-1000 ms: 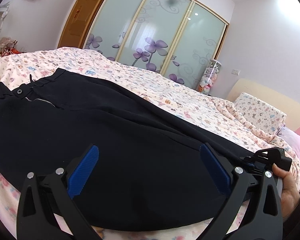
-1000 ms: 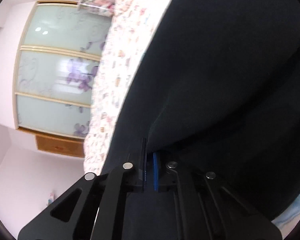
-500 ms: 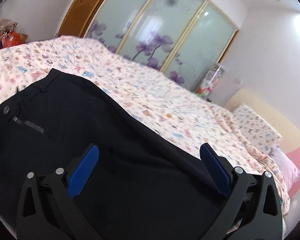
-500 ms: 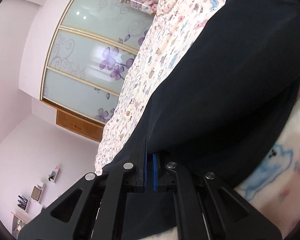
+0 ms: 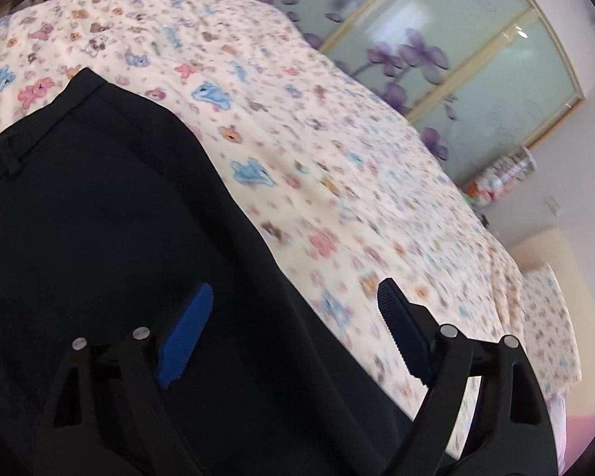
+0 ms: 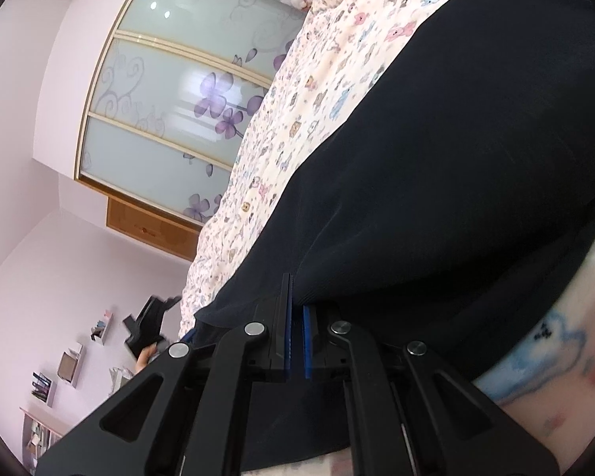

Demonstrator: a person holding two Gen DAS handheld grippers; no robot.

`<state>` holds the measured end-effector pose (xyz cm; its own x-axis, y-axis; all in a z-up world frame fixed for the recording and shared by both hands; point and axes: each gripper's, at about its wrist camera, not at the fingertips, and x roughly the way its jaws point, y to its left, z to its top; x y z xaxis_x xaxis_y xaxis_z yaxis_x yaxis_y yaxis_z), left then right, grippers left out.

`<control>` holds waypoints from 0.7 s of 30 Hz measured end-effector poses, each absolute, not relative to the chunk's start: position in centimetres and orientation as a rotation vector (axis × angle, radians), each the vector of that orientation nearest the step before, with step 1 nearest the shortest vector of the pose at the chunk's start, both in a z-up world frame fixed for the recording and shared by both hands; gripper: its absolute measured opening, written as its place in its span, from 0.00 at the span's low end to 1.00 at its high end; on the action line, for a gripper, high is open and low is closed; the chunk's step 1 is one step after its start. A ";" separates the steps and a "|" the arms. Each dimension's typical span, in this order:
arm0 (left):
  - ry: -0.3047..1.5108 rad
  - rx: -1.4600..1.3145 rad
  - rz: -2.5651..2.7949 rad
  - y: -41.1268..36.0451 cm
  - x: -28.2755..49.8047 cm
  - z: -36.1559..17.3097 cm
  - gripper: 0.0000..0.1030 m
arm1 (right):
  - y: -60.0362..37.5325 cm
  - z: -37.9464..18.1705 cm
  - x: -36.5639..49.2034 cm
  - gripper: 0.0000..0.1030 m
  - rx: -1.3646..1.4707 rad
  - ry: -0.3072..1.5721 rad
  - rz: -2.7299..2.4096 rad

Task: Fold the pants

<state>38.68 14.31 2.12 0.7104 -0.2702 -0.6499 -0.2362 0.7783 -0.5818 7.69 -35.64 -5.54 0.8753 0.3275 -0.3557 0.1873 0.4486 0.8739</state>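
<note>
The black pants (image 5: 99, 206) lay spread on the bed (image 5: 337, 150), over its cartoon-print quilt, waistband toward the upper left in the left wrist view. The left gripper (image 5: 293, 325) hovered above the pants' edge, its jaws wide but closing, blue pads pressing on nothing. The right gripper (image 6: 295, 337) had its jaws clenched on a fold of the pants' fabric. A wardrobe with frosted floral sliding doors (image 6: 170, 119) stood behind the bed.
</note>
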 end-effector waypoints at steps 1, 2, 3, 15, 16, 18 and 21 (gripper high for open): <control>0.791 -0.704 -0.009 14.5 39.0 1.8 0.80 | -35.6 -5.5 7.8 0.04 1.107 0.531 0.095; 0.782 -0.711 0.009 14.7 39.7 1.5 0.80 | -35.6 -5.5 7.8 0.04 1.101 0.534 0.098; 0.782 -0.711 0.026 14.8 40.3 1.3 0.78 | -35.6 -5.4 7.8 0.04 1.095 0.538 0.099; 0.718 -0.818 0.118 17.5 37.0 0.2 0.05 | -35.9 -4.8 7.7 0.04 1.052 0.521 0.099; 0.700 -0.813 0.121 17.6 35.9 0.9 0.05 | -36.0 -4.5 7.6 0.04 1.042 0.507 0.094; 0.646 -0.775 0.114 17.6 33.2 2.7 0.05 | -36.2 -4.0 7.4 0.04 1.027 0.483 0.093; 0.573 -0.691 0.100 17.4 28.1 5.8 0.05 | -36.6 -3.1 7.0 0.04 1.001 0.443 0.086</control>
<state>28.06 17.44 5.77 0.8420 -0.0983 -0.5304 -0.2714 0.7725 -0.5741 7.00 -36.59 -3.06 0.9081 0.2703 -0.3199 0.1302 0.5438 0.8290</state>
